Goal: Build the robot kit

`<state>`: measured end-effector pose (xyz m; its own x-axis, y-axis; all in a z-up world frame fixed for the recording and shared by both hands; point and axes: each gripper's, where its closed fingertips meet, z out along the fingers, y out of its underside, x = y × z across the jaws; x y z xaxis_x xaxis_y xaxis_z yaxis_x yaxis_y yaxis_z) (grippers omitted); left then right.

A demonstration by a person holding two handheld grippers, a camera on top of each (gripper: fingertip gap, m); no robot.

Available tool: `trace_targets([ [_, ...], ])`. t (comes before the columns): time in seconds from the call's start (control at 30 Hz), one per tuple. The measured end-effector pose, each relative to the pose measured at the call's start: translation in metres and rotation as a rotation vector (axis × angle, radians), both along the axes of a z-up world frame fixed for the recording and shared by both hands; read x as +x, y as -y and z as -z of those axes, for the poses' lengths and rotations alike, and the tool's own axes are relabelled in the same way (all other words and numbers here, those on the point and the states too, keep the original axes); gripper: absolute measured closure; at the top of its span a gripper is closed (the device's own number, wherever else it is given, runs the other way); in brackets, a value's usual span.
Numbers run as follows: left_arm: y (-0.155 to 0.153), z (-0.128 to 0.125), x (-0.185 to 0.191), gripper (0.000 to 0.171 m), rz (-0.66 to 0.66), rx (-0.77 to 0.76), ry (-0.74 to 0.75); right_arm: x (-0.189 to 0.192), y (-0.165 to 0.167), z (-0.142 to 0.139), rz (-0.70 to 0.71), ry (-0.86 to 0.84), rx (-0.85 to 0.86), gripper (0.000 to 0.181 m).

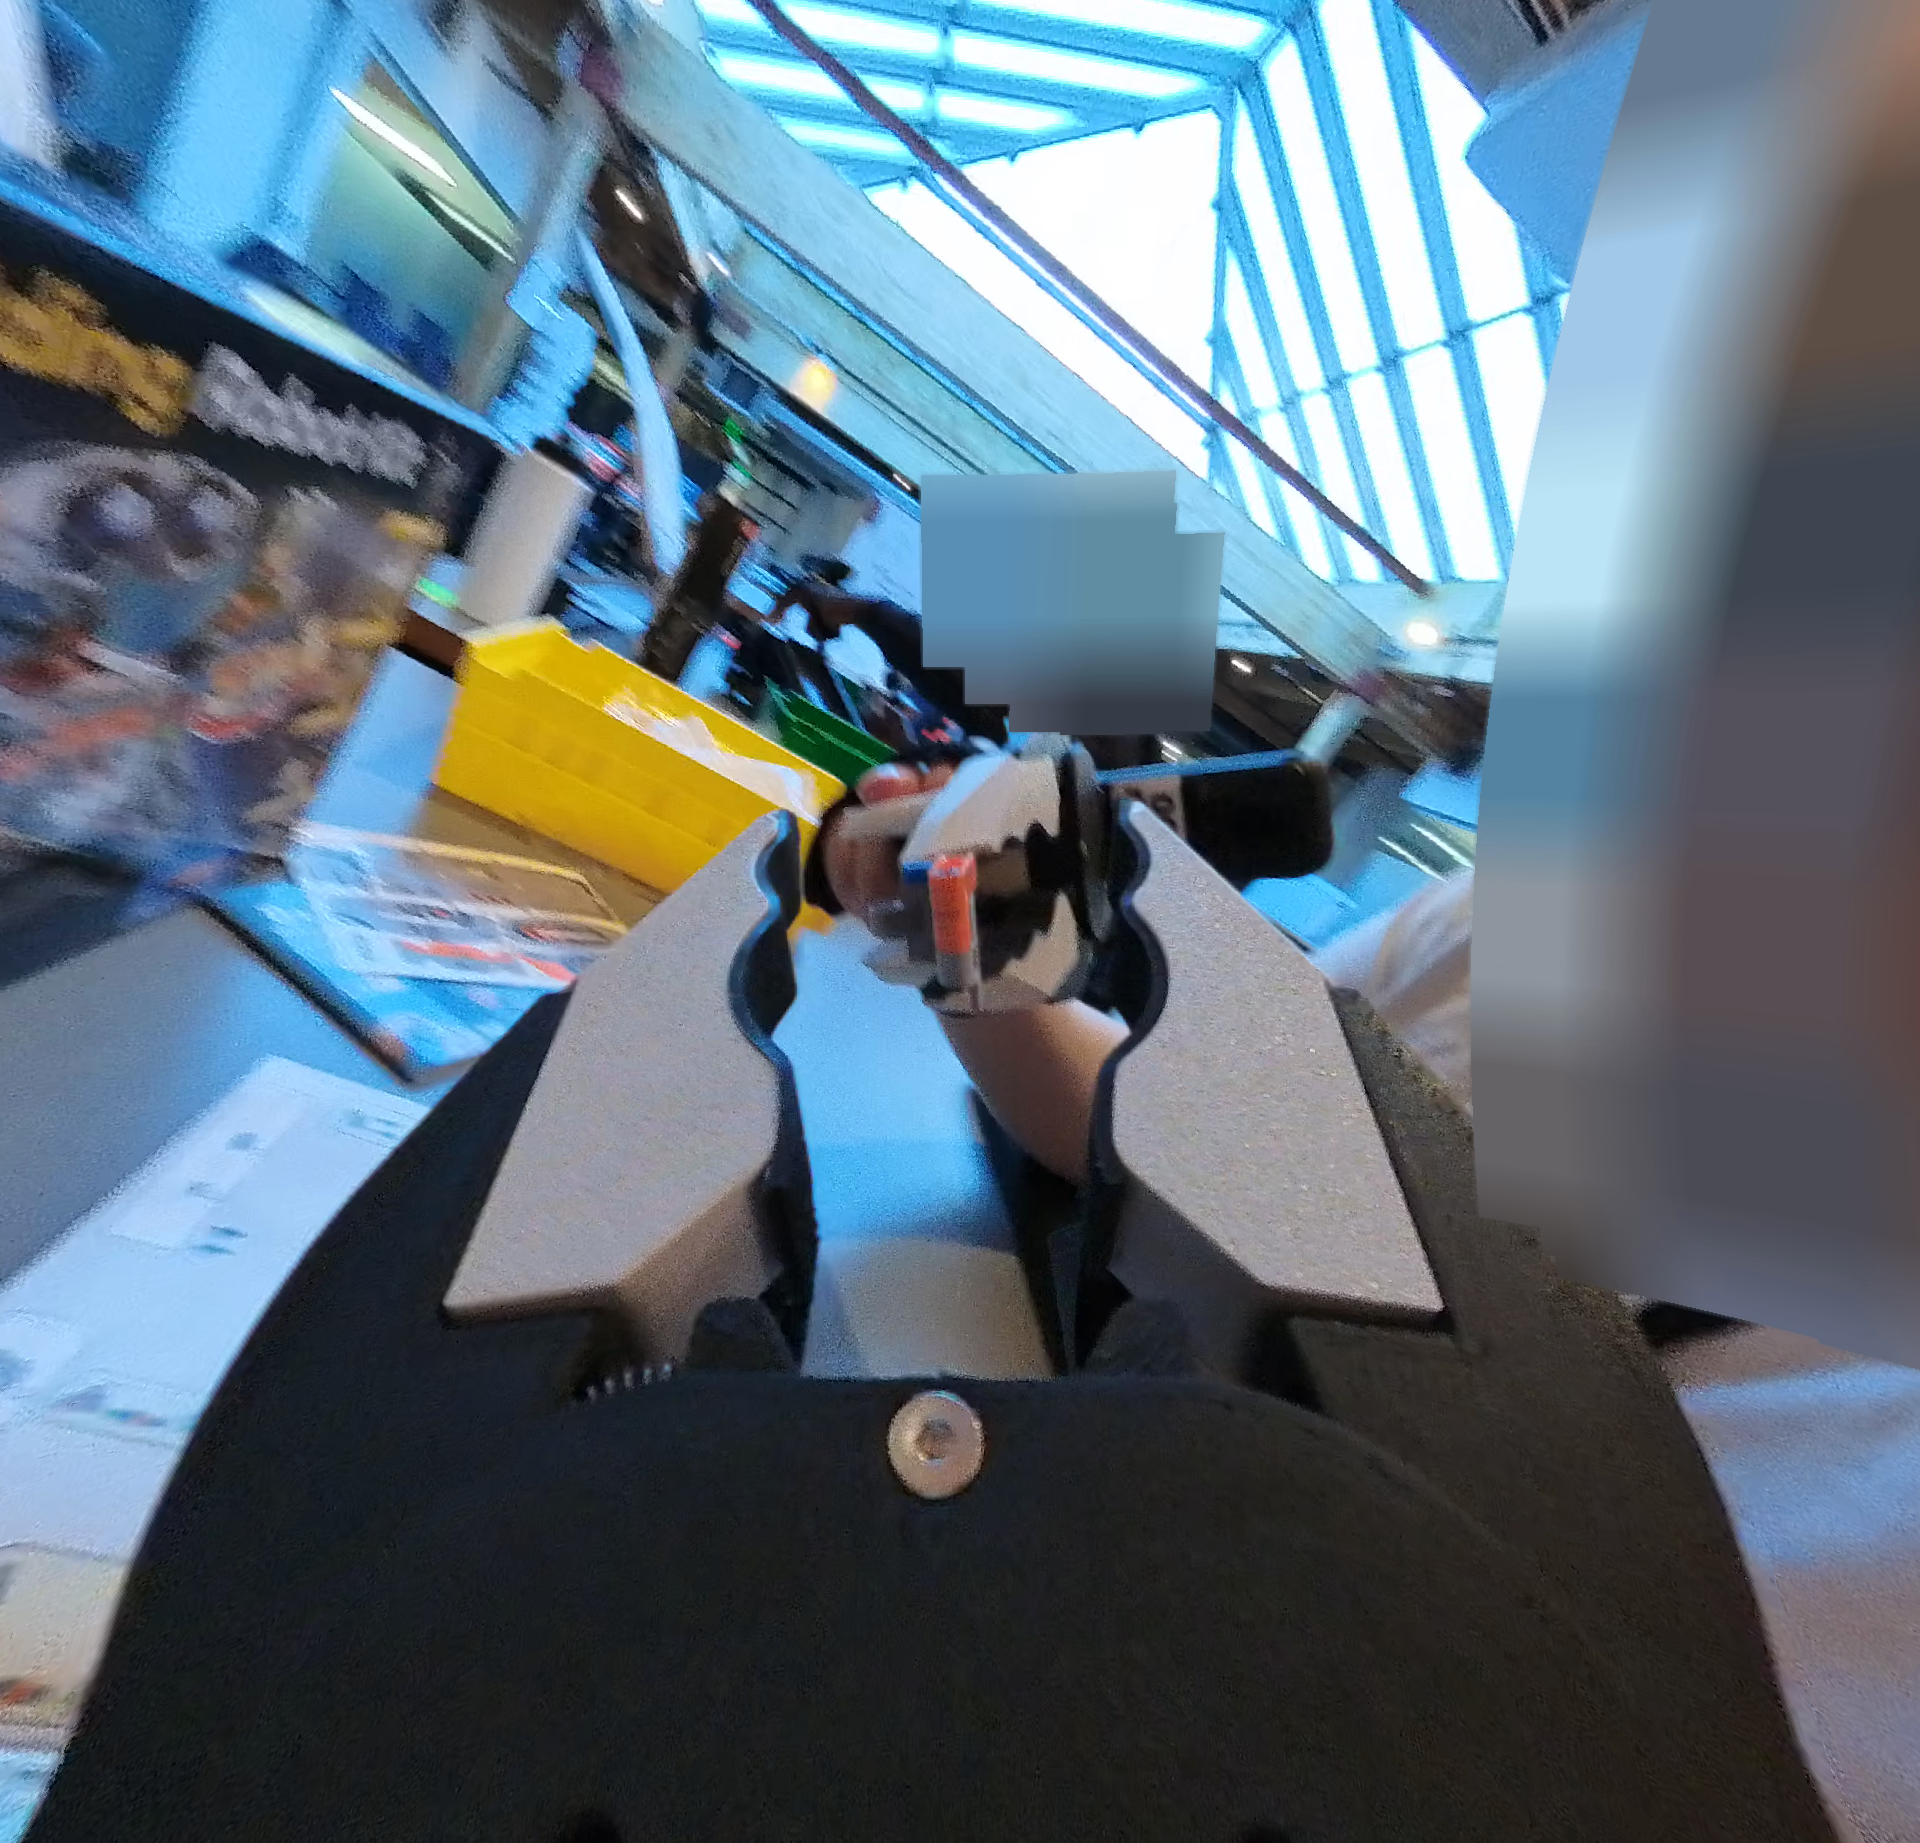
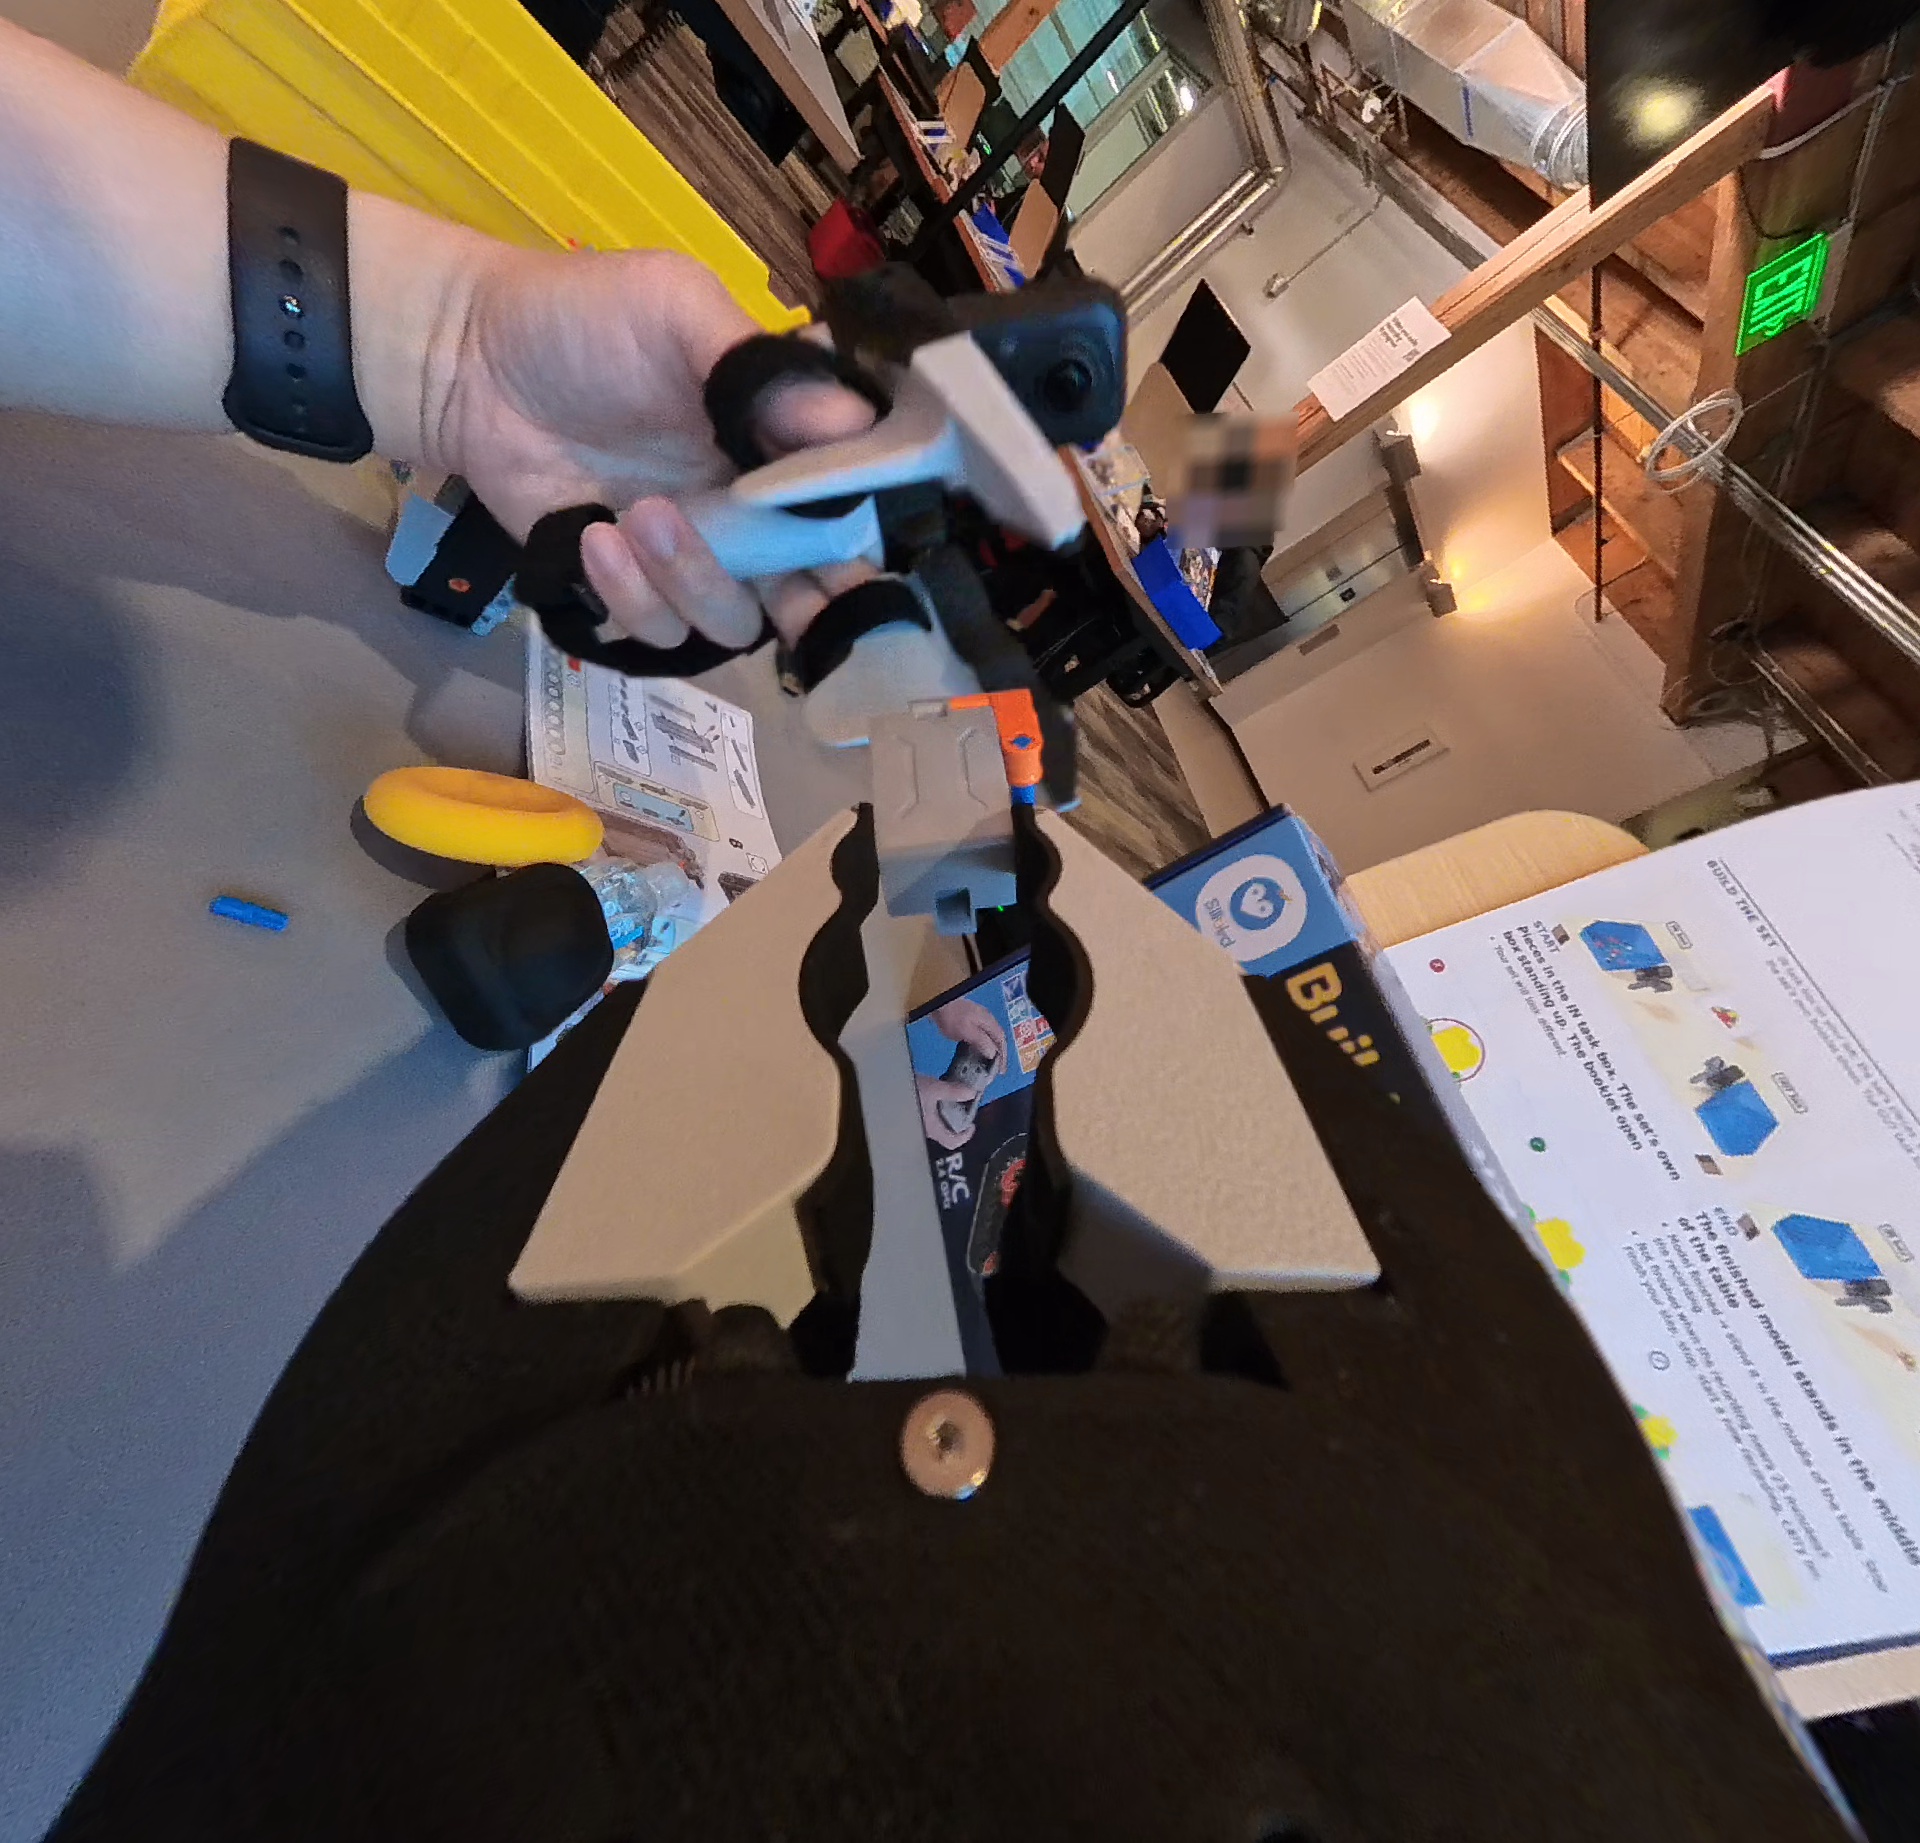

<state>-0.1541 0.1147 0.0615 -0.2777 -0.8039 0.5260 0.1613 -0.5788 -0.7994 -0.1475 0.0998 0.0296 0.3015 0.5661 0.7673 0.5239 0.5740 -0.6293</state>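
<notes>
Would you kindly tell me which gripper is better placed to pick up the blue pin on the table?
Left, I'd judge. The left gripper is open and empty, while the right gripper is shut on a grey building piece. The blue pin lies on the table, on the left gripper's side.

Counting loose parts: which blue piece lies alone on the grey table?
The small blue pin, left of the yellow ring; the other blue bit sits under the orange connector on the right gripper's grey block.

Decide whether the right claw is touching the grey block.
Touching. The right wrist view shows the grey block pinched between the right claw's fingertips, no gap either side.
</notes>
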Motion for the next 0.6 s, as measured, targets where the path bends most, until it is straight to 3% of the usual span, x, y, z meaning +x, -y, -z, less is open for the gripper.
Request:
trace_targets([
  [0.1, -0.015, -0.02, -0.015, 0.116, -0.201, 0.098, 0.051, 0.007, -0.002, 0.001, -0.023, -0.03, -0.033, 0.156],
  [0.17, -0.014, -0.032, -0.024, 0.124, -0.258, 0.142, 0.06, 0.011, -0.004, 0.003, -0.032, -0.051, -0.049, 0.156],
  [0.3, -0.024, -0.024, -0.029, 0.133, -0.383, 0.192, -0.077, 0.016, -0.013, 0.017, -0.034, -0.082, -0.084, 0.156],
  [0.6, -0.036, -0.027, -0.039, 0.144, -0.426, 0.12, 0.024, 0.012, -0.022, 0.048, -0.04, -0.064, -0.148, 0.156],
])
